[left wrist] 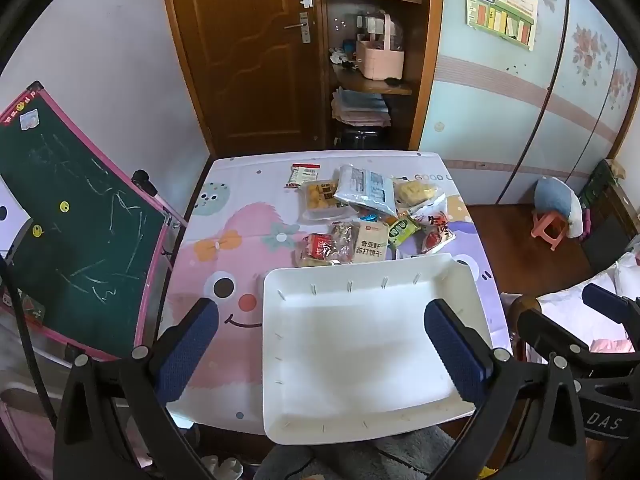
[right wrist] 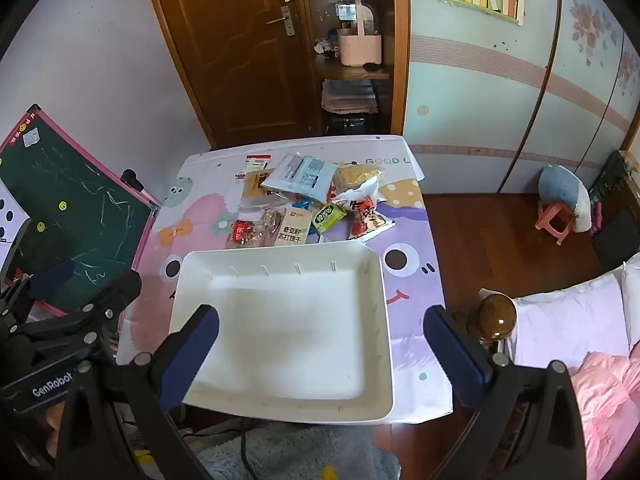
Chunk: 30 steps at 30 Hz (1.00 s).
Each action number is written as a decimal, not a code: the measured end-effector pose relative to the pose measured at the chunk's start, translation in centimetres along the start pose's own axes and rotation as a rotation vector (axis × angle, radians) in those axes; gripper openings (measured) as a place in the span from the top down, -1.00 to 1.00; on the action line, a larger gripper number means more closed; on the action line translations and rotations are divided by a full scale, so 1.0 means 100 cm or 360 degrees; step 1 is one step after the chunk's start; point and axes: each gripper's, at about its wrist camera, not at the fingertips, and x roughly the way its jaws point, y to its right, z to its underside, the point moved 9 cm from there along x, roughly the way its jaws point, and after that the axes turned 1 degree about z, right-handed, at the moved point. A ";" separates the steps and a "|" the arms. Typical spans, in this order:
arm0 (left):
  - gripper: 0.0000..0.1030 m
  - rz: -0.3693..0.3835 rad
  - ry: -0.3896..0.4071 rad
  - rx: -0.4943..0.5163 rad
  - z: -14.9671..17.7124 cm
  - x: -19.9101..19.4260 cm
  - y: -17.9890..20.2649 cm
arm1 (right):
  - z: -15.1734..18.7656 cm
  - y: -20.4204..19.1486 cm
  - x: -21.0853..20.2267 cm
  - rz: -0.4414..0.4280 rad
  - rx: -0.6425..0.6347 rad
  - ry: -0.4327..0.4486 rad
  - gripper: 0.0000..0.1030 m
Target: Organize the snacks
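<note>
A white empty tray (left wrist: 276, 420) (right wrist: 384, 360) sits at the near edge of the table. Behind it lies a pile of snack packets (left wrist: 360, 216) (right wrist: 308, 208): a beige soda-cracker pack (left wrist: 371, 243) (right wrist: 294, 229), a green packet (left wrist: 402, 230) (right wrist: 328, 216), a pale blue bag (left wrist: 366, 192) (right wrist: 302, 174) and a red and white pack (left wrist: 305, 175). My left gripper (left wrist: 322, 348) is open and empty above the tray's near half. My right gripper (right wrist: 320, 350) is open and empty above the tray, too.
The table has a cartoon cloth (left wrist: 228, 240) (right wrist: 412, 248). A green chalkboard (left wrist: 72, 220) (right wrist: 68, 208) stands left of it. A bed with pink bedding (right wrist: 592, 360), a brown bedpost knob (right wrist: 496, 316) and a pink stool (right wrist: 556, 216) are to the right. A door and shelves stand behind.
</note>
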 end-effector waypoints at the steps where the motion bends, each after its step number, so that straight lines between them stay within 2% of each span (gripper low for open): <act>1: -0.99 0.0001 -0.0001 0.0001 0.000 0.000 0.000 | 0.000 -0.001 0.000 -0.0003 0.0000 0.0001 -0.99; 8: -0.99 0.0038 -0.0019 0.0013 0.001 0.004 -0.003 | -0.005 -0.001 -0.003 -0.0001 0.0000 0.0024 -0.99; 9: -0.99 -0.0003 -0.0001 -0.0001 0.000 0.000 -0.001 | -0.004 -0.001 0.001 0.0009 -0.0004 0.0022 -0.99; 30: -0.99 -0.0007 0.0006 -0.0003 0.000 -0.002 0.002 | -0.012 -0.008 -0.012 0.0044 -0.0026 0.0064 -0.99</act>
